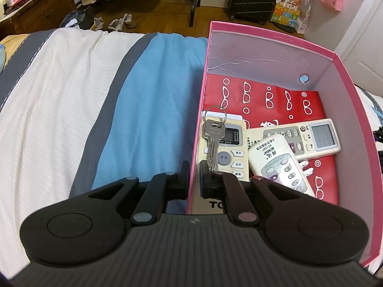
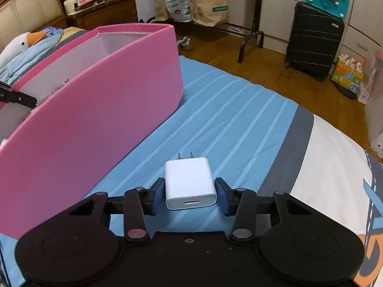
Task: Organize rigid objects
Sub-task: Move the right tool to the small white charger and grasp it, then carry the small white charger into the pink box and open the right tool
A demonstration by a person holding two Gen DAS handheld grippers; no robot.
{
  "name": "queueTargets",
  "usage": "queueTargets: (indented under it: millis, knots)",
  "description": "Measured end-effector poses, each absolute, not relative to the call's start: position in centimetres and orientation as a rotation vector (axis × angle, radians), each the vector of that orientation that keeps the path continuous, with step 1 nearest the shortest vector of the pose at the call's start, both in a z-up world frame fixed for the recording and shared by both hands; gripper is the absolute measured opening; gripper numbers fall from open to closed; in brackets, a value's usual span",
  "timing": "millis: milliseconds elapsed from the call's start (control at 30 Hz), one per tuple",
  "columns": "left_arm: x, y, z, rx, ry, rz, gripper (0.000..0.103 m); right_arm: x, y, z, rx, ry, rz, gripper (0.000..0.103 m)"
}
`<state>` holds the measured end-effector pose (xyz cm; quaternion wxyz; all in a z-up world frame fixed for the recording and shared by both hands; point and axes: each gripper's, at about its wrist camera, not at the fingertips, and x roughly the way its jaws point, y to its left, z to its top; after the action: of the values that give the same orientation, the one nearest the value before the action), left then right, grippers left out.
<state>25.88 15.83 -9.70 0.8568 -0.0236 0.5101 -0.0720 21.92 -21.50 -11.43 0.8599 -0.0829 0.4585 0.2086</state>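
Note:
A pink box (image 1: 263, 27) stands on the bed, holding three white remotes (image 1: 280, 165), a bunch of keys (image 1: 211, 134) and a red bag printed with glasses (image 1: 275, 100). My left gripper (image 1: 194, 177) is shut on the box's left wall, one finger outside and one inside beside the keys. In the right wrist view a white plug-in charger (image 2: 189, 181) lies flat on the blue bedspread, prongs pointing away, just right of the pink box (image 2: 95, 110). My right gripper (image 2: 190, 195) straddles it low over the bed, with both blue pads against its sides.
The striped bedspread (image 2: 239, 124) ends at a wooden floor beyond. A plush goose (image 2: 21, 45) lies behind the box. A black suitcase (image 2: 311, 40), paper bags (image 2: 205, 7) and a metal rack stand on the floor farther off.

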Motion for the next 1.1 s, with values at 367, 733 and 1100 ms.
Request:
queueTargets:
  millis: [367, 733, 1100]
  knots:
    - [25.8, 16.0, -9.6, -0.057, 1.070, -0.154, 0.006, 18.0, -20.8, -7.8, -0.168, 0.873, 0.442, 0.050]
    - [25.5, 16.1, -9.5, -0.058, 1.066, -0.154, 0.007, 13.3, -18.5, -1.4, -0.016, 0.686, 0.426, 0.050]
    - [25.5, 16.7, -9.8, -0.085, 1.069, -0.159, 0.006, 14.6, -11.1, 1.9, 0.092, 0.775, 0.583, 0.050]
